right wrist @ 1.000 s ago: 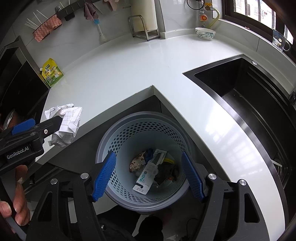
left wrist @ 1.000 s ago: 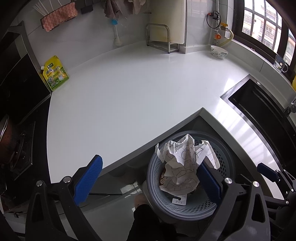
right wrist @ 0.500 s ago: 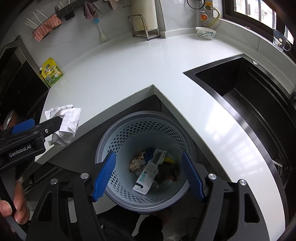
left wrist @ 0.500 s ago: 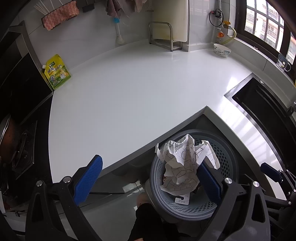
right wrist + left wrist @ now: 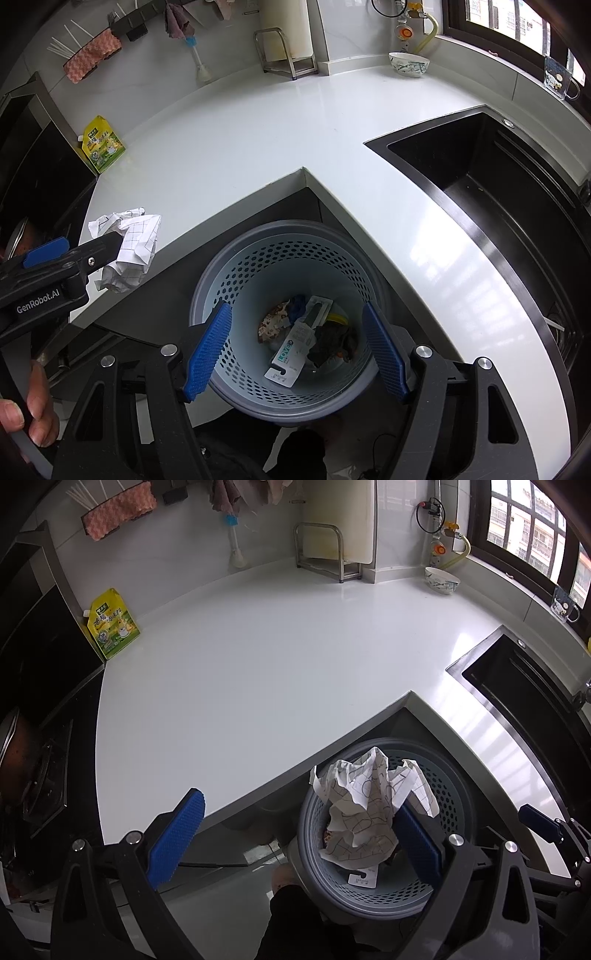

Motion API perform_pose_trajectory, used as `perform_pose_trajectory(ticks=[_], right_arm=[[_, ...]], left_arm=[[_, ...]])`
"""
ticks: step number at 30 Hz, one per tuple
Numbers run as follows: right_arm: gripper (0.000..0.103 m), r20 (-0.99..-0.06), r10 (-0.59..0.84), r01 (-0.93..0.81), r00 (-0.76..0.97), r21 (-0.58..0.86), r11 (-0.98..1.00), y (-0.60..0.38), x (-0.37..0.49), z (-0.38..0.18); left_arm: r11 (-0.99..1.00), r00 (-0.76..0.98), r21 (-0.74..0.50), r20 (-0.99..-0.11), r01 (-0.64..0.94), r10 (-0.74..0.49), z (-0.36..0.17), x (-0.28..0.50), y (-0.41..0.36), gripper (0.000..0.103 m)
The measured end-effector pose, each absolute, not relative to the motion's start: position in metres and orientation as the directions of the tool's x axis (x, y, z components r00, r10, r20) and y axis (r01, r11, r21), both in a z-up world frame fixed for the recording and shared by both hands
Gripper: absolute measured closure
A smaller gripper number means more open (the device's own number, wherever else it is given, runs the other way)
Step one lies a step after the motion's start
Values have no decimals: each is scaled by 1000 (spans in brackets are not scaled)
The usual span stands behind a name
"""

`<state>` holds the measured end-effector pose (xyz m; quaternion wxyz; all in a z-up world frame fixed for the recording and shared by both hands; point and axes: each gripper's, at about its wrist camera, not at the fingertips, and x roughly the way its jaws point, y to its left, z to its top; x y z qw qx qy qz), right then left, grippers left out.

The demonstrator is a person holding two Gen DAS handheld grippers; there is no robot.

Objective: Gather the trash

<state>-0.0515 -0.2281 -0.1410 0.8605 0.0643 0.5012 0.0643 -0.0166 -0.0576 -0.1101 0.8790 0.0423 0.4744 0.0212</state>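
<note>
Crumpled paper (image 5: 365, 808) clings to one pad of my left gripper (image 5: 295, 834), jaws spread wide, over the basket (image 5: 450, 786).

I hold it there so it falls in; the wad has no clear long axis and hangs downward. My right gripper (image 5: 295, 350), spread and empty, frames the basket below.

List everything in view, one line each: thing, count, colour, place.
Crumpled paper: one, white with grid print, against one finger of the left gripper.
Basket: one, grey-blue, perforated, in the counter's corner notch.
Trash: several pieces, mixed colours, basket bottom.
Pouch: one, yellow-green, counter's left end.
Bowl: one, white patterned, counter's back.
Sink: one, black, right.
Counter: one, white.
Left gripper: blue pads, open.
Right gripper: blue pads, open, above basket.
Hand: one, lower left.
</note>
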Motion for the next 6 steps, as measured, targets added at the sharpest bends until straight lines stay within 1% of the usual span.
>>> perform_pose_trajectory(ticks=[6], right_arm=[[33,-854,175,-43,490,177,983,-229,-52,-141]], left_arm=[[996,545,93,-835,4,76,-111,-16,-56,6]])
